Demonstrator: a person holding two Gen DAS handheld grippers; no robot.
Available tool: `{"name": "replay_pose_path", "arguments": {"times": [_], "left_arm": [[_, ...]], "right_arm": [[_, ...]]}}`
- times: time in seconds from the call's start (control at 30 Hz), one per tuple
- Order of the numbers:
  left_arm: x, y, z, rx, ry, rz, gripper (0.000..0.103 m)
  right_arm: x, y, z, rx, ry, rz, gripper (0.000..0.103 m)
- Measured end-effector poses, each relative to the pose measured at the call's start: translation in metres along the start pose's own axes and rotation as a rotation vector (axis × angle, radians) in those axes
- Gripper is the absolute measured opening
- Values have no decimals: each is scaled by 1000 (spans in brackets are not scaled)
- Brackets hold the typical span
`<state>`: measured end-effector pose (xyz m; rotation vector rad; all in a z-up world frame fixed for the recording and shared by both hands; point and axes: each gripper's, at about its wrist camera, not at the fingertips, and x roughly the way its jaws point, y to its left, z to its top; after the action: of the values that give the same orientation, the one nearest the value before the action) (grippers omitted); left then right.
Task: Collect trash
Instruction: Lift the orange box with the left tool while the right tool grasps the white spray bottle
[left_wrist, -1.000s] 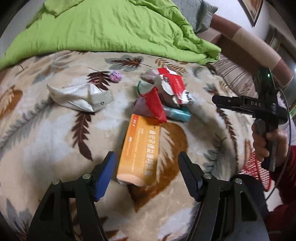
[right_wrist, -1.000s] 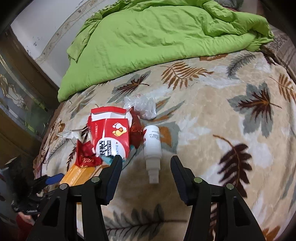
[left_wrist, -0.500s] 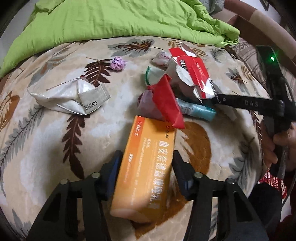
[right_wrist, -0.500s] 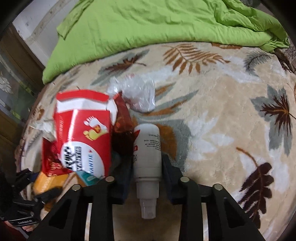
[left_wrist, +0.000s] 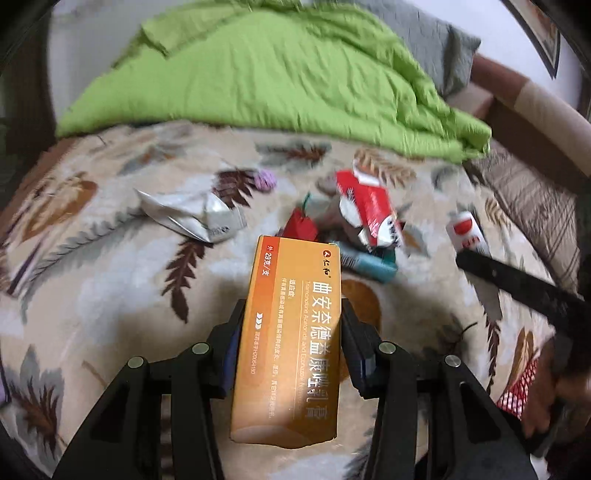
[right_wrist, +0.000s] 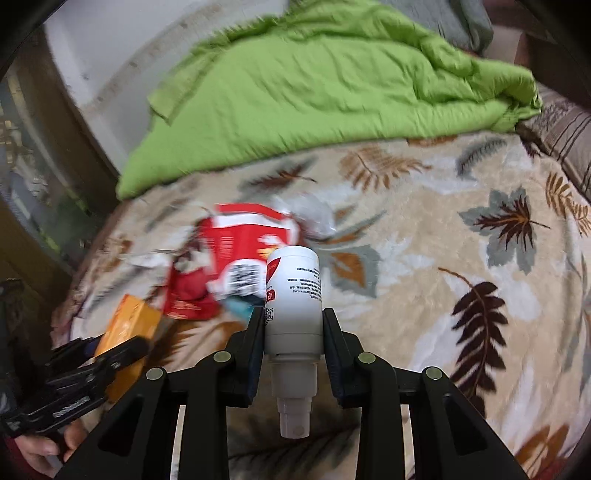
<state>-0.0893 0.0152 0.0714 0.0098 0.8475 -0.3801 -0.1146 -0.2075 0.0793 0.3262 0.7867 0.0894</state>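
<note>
Both items now lifted off the blanket (left_wrist: 92, 295) — left gripper (left_wrist: 291, 332) has closed on the orange box (left_wrist: 291, 332), right gripper (right_wrist: 293, 332) clamps the white bottle (right_wrist: 293, 291); red wrapper (left_wrist: 369, 210) at one o'clock.

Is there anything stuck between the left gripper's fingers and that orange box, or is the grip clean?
Nothing visible is in the way. The left gripper has just closed its jaws straight onto the sides of the orange box, and the red wrapper lies beyond the box's far end, clear of the fingers.

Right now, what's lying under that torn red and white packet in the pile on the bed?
Under the red and white packet, a teal tube pokes out, with a red wrapper beside it. Whatever else it covers is hidden.
</note>
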Motion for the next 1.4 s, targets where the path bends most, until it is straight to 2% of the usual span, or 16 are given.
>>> {"name": "replay_pose_path", "arguments": {"times": [0.1, 0.17, 0.27, 0.53, 0.77, 1.1, 1.4], "left_arm": [[-17, -10, -11, -6, -80, 65, 46], [-22, -16, -15, 11, -110, 127, 46], [-27, -18, -20, 10, -143, 173, 46], [-29, -19, -23, 14, -166, 240, 46], [-28, -18, -24, 19, -152, 236, 46], [-26, -25, -25, 34, -130, 190, 46], [-25, -25, -26, 32, -128, 189, 46]], "right_arm": [[-14, 14, -15, -27, -41, 5, 32], [-18, 18, -21, -30, -50, 6, 32], [-24, 19, -26, -29, -55, -3, 32], [-28, 16, -37, -25, -62, -23, 32], [-23, 12, -36, -4, -37, -26, 32], [-27, 6, -36, 32, -34, -16, 32], [-27, 3, -37, 37, -28, -19, 32]]}}
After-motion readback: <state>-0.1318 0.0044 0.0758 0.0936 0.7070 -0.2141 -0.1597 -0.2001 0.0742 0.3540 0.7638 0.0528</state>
